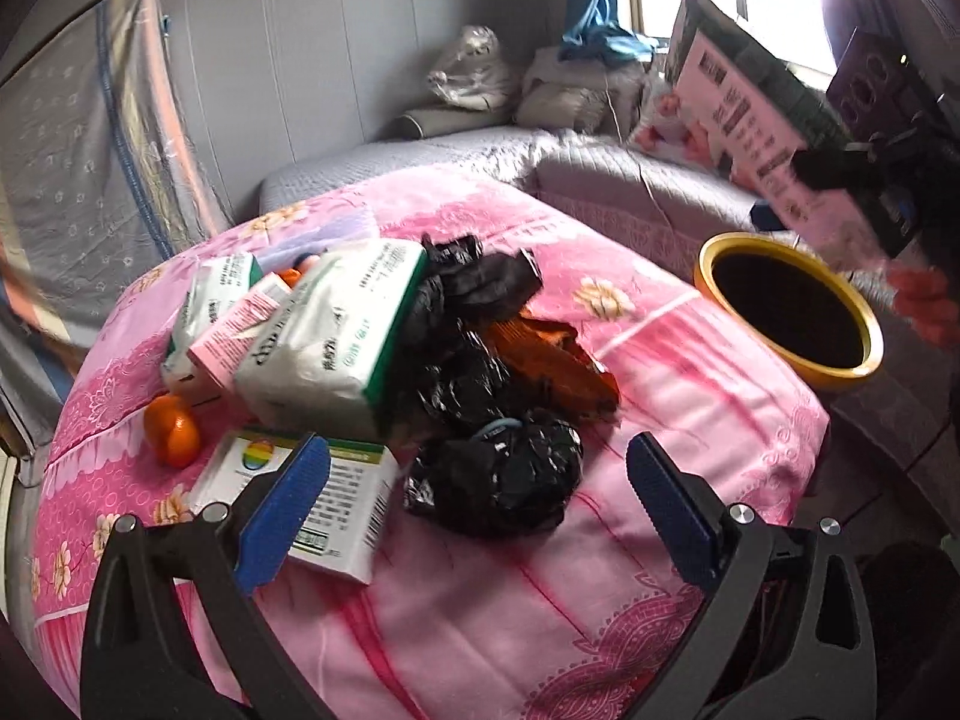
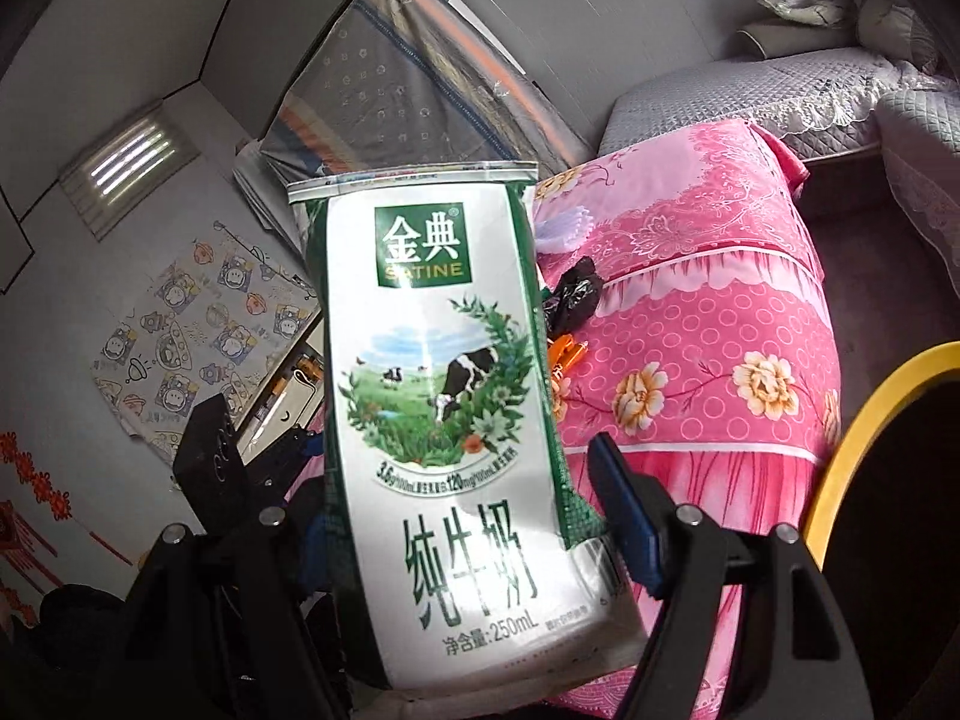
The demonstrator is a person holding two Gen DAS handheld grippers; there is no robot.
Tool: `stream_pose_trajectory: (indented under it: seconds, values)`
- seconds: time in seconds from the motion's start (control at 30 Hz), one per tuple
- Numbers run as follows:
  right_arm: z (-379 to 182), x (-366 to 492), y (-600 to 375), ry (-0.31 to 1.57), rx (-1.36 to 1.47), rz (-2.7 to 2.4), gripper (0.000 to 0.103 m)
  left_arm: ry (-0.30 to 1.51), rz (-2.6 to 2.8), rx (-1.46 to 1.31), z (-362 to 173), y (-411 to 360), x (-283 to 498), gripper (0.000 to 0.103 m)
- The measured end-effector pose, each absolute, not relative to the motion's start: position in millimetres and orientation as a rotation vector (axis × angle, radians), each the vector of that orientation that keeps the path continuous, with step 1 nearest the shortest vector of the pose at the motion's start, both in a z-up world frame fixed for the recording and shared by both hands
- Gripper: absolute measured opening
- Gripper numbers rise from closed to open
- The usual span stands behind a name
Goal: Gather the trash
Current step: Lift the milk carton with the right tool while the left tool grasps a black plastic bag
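My right gripper [image 2: 468,534] is shut on a green-and-white milk carton [image 2: 438,396] and holds it upright in the air; in the left wrist view that carton [image 1: 744,96] hangs above and behind the yellow-rimmed bin [image 1: 864,354]. My left gripper [image 1: 480,462] is open and empty, hovering over a crumpled black plastic bag [image 1: 504,480]. Behind the bag lies a pile: another green-and-white carton [image 1: 336,330], a pink carton [image 1: 234,330], more black bags [image 1: 474,288] and an orange wrapper [image 1: 558,360]. A white box with a rainbow logo [image 1: 336,510] lies by my left finger.
An orange fruit [image 1: 171,429] sits at the table's left. The table wears a pink flowered cloth [image 1: 660,420]. The bin's yellow rim [image 2: 864,420] stands close at the right of the right wrist view. A grey quilted sofa [image 1: 456,150] runs behind the table.
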State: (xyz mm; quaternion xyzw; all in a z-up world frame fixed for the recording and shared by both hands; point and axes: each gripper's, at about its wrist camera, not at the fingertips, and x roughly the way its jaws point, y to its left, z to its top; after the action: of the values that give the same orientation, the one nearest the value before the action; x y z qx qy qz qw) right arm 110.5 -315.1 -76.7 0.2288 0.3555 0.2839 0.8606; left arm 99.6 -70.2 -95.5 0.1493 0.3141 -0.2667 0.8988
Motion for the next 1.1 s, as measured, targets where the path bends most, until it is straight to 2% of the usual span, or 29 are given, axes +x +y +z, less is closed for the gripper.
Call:
stream_pose_trajectory:
  seconds: [0.03,0.1,0.23,0.33,0.4,0.5,0.67,0.87,1.1]
  values:
    - [-76.4,107.6,-318.3,0.739,0.482,0.592,0.07,0.66,-0.555,0.315,-98.6,-73.1,100.9,0.093]
    - [-74.8,104.5,-321.1,0.73,0.49,0.593,0.07,0.691,-0.558,0.325,-105.9,-76.9,105.6,0.083]
    - [-77.4,103.3,-326.0,0.724,0.515,0.593,0.07,0.738,-0.551,0.346,-119.9,-85.2,115.6,0.077]
    - [-78.9,100.9,-327.0,0.726,0.524,0.589,0.07,0.758,-0.547,0.364,-128.0,-92.0,122.2,0.066]
    - [-79.8,99.8,-328.0,0.723,0.532,0.587,0.07,0.781,-0.545,0.349,-132.8,-92.6,129.0,0.049]
    - [-79.4,97.1,-328.0,0.721,0.537,0.586,0.07,0.784,-0.536,0.307,-134.0,-89.1,133.7,0.036]
    - [-75.2,91.9,-328.1,0.71,0.551,0.587,0.07,0.702,-0.553,0.238,-112.7,-71.6,112.6,0.032]
    - [-75.4,92.1,-323.3,0.706,0.574,0.592,0.07,0.464,-0.497,0.109,-63.7,-22.8,70.3,0.032]
    - [-73.3,97.7,-312.1,0.713,0.588,0.602,0.07,0.356,-0.41,0.022,-21.8,-6.6,58.1,0.032]
